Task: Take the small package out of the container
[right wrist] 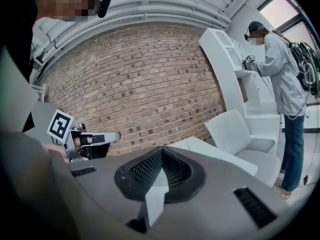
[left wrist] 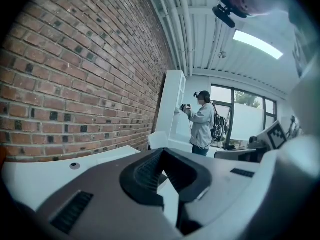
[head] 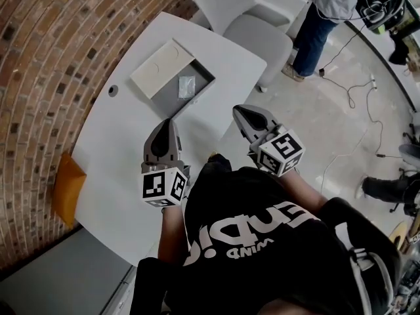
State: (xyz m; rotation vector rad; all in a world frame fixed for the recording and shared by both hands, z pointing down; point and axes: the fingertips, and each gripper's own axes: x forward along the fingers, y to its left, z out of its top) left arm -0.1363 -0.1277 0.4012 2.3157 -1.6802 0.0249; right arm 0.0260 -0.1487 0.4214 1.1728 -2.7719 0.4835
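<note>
Two sets of fingers, both closed and both empty. On the left gripper [head: 168, 121] the fingers are pressed tip to tip, and the left gripper view [left wrist: 162, 152] shows nothing between them. On the right gripper [head: 238, 109] the fingers also meet at the tips, and the right gripper view [right wrist: 160, 151] shows no object in the gap.

In the head view I hold both grippers at centre frame, side by side and apart. The left one lies over the near part of the white table [head: 125, 143]. The right one lies just past the table's right edge, over the pale floor [head: 328, 130].

The container [head: 172, 101], a shallow grey tray, lies on the table in the upper centre-left of the frame, well apart from both grippers. A cream lid [head: 161, 68] covers its upper-left half. The small package [head: 186, 86], clear and pale, lies flat on the exposed tray bottom, just beside the lid's edge. Nothing is touching it.

A brick wall [head: 59, 51] fills the left of the frame. A white armchair [head: 259, 25] stands beyond the table at the top, and a person in jeans [head: 318, 25] stands at upper right.
</note>
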